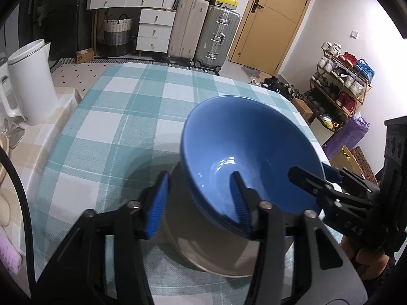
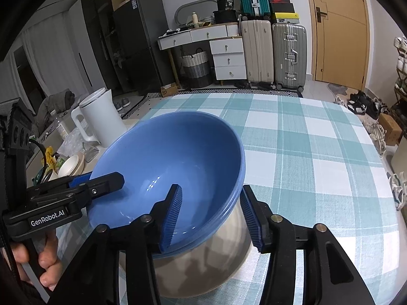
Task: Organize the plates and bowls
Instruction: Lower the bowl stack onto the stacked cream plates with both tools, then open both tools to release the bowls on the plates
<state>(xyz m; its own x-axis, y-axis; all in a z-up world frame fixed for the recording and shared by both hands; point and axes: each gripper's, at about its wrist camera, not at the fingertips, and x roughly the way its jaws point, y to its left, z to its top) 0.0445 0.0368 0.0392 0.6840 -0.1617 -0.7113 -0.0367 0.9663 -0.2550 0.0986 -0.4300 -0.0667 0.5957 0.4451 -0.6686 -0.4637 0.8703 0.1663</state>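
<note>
Blue bowl (image 1: 244,147) tilted over grey plate (image 1: 203,251), both grippers straddling its rim

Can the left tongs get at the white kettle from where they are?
Probably not right away. The left tongs sit astride the blue bowl's rim, and the kettle stands off to the side.

Beige plate (image 1: 193,251) mostly hidden under blue bowl (image 1: 244,152).

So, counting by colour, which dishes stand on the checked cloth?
Blue bowl stack: 1 (number of nested bowls unclear)
Beige plate under it: 1
Total: 2
</note>
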